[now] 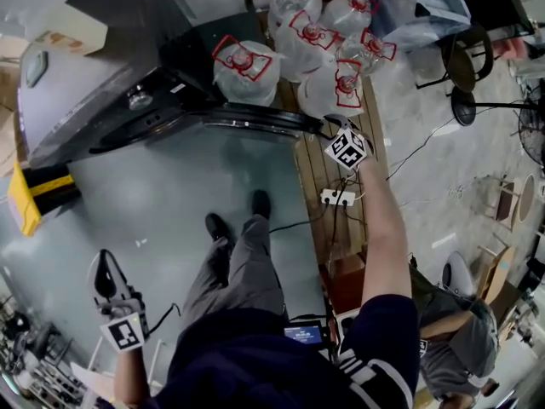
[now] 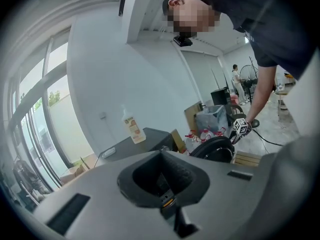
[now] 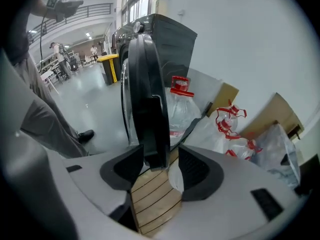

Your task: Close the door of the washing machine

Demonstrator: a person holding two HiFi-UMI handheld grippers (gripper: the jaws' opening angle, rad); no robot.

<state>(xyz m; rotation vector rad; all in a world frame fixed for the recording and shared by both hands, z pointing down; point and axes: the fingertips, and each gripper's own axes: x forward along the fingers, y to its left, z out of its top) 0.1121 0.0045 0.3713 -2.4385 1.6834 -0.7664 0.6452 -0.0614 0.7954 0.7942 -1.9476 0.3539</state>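
The dark grey washing machine (image 1: 94, 83) stands at the upper left of the head view, its round door (image 1: 255, 122) swung wide open to the right. My right gripper (image 1: 334, 130) is at the door's outer edge. In the right gripper view the door (image 3: 147, 109) stands edge-on between the jaws of that gripper (image 3: 160, 166); a gap shows at the right pad, so it is open. My left gripper (image 1: 104, 267) hangs low at the lower left, far from the machine, its jaws together and empty (image 2: 162, 176). It looks toward the machine (image 2: 135, 146) and door (image 2: 215, 149).
Several bagged water jugs with red caps (image 1: 315, 32) sit on a wooden pallet (image 1: 328, 177) just behind the door. A power strip (image 1: 338, 197) lies on the pallet. A yellow barrier (image 1: 34, 196) stands left of the machine. Another person (image 1: 456, 331) crouches at the lower right.
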